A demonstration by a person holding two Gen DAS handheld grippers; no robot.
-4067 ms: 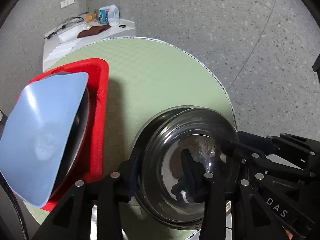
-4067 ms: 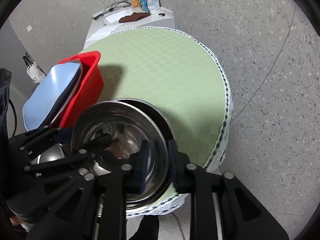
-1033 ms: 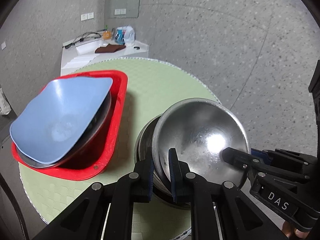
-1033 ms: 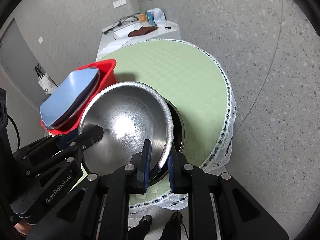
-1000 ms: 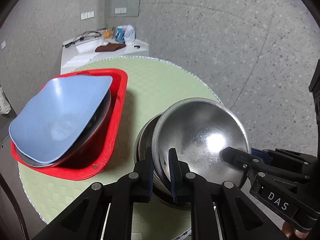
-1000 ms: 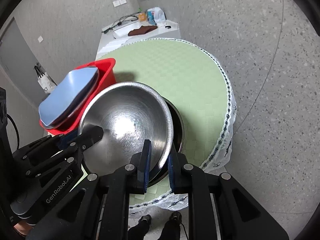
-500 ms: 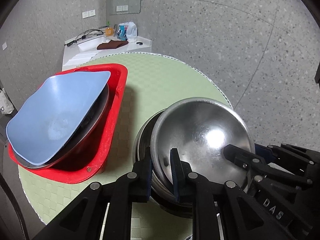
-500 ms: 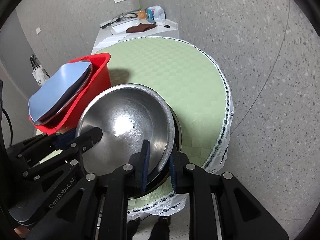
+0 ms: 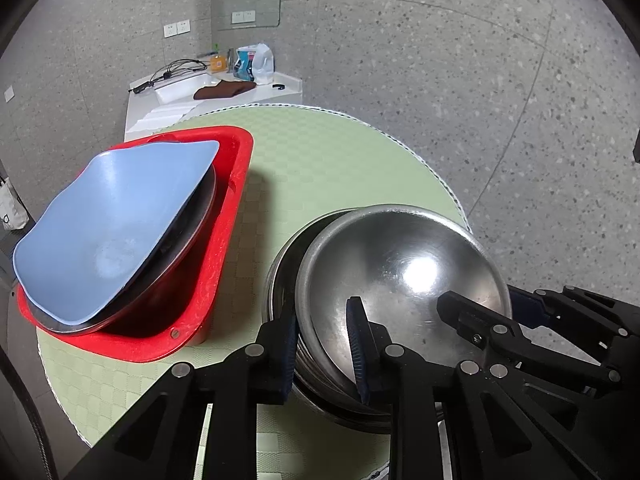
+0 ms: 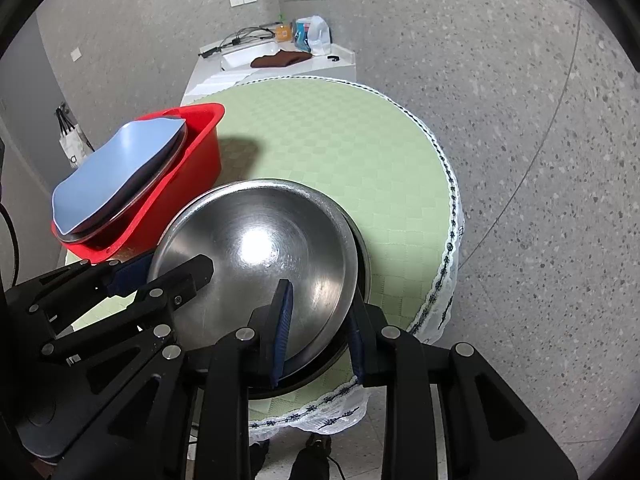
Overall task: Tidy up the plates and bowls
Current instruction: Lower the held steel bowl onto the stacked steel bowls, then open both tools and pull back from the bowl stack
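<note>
Both grippers straddle opposite rim edges of the steel bowl [image 9: 400, 276]: left gripper [image 9: 324, 344] and right gripper [image 10: 318, 328] each have jaws parted, released around the rim, the bowl nested tilted in the stacked bowls [image 9: 280, 280] on the green bench [image 9: 320, 168] beside the red bin [image 9: 236, 184]. Stiff, light and slippery, it is best pinched at the rim. Half a second ago both jaws were pinched on that rim; now they have loosened.

Plain indoor room, not clearly a home or a lab

Speckled grey floor [image 9: 460, 60] and walls, wall sockets [image 9: 176, 30], a round counter [image 10: 340, 140] under green cloth, a white side cabinet [image 10: 276, 65] with cables.
</note>
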